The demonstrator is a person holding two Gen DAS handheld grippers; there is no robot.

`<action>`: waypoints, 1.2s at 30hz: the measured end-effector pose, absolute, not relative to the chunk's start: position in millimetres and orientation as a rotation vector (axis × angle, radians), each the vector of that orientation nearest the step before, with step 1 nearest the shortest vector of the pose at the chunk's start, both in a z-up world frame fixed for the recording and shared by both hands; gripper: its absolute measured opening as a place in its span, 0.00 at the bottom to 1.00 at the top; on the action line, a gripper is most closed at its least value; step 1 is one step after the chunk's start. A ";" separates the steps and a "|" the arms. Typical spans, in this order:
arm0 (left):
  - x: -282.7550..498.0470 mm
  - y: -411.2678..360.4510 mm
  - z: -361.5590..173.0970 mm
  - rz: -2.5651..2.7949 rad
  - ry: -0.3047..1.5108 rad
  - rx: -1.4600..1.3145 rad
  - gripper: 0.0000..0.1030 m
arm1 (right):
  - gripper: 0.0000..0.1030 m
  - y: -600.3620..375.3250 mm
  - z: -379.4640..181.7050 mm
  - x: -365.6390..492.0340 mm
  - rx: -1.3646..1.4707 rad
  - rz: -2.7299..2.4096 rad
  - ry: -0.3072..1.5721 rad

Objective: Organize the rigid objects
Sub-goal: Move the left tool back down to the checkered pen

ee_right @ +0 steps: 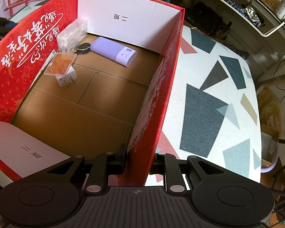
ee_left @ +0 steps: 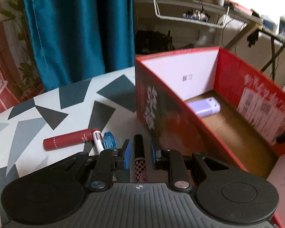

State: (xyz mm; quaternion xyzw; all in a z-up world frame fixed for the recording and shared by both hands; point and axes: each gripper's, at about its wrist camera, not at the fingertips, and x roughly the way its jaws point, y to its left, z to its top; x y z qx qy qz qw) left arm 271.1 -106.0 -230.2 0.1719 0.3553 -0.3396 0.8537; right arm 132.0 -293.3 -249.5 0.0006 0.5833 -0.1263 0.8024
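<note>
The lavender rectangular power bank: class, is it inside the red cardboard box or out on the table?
Inside. The lavender rectangular power bank lies flat on the brown floor of the red cardboard box.

Red box (ee_right: pixel 13 66), lilac case (ee_right: pixel 112 51), black-pink checkered pen (ee_left: pixel 139 159).

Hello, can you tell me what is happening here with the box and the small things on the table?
A person is sorting small items into the red box. The left tongs are open around a black checkered pen on the table, beside a red tube. The right tongs straddle the box's wall. A lilac case, a charger plug and clear cases already lie inside.
</note>
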 end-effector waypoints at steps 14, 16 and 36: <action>273.0 -117.8 -275.5 -0.653 0.812 0.376 0.21 | 0.17 -294.2 -249.9 130.4 0.015 -0.272 1.248; 272.3 -113.9 -281.2 -0.647 0.833 0.366 0.19 | 0.17 -294.4 -249.9 130.4 0.014 -0.272 1.248; 224.3 -81.7 -285.1 -0.606 0.813 0.257 0.17 | 0.16 -294.8 -250.0 130.0 0.026 -0.276 1.244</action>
